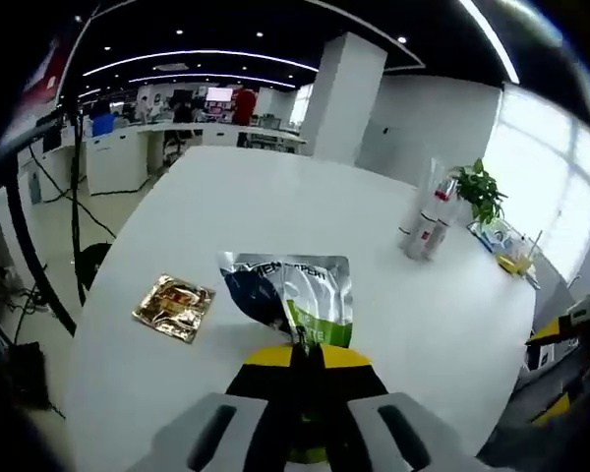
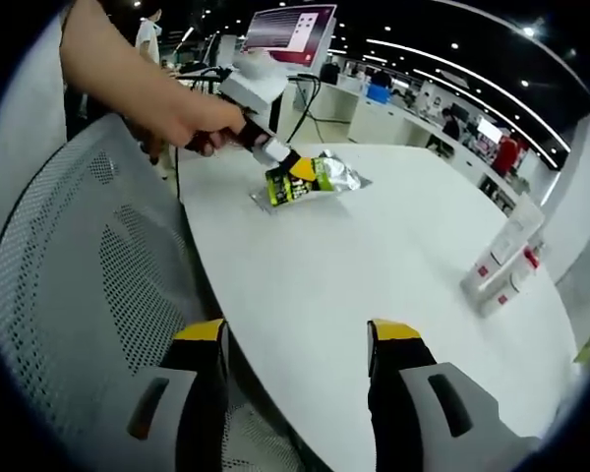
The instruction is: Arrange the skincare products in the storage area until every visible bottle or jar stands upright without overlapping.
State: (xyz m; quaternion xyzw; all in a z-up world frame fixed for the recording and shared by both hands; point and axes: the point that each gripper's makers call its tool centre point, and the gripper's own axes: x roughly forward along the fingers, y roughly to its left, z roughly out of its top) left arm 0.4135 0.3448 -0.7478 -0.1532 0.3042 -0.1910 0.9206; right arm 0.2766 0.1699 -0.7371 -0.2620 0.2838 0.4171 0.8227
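Left gripper view: left gripper (image 1: 297,359) has its jaws closed on the near edge of a flat silver sachet with green and dark print (image 1: 290,290), lying on the white table (image 1: 275,211). Its long axis runs away from the jaws. Advised: lift slowly and keep the pinch firm. Right gripper (image 2: 297,344) hangs wide apart, holding nothing, near the table edge. White skincare bottles (image 2: 501,265) stand well apart.
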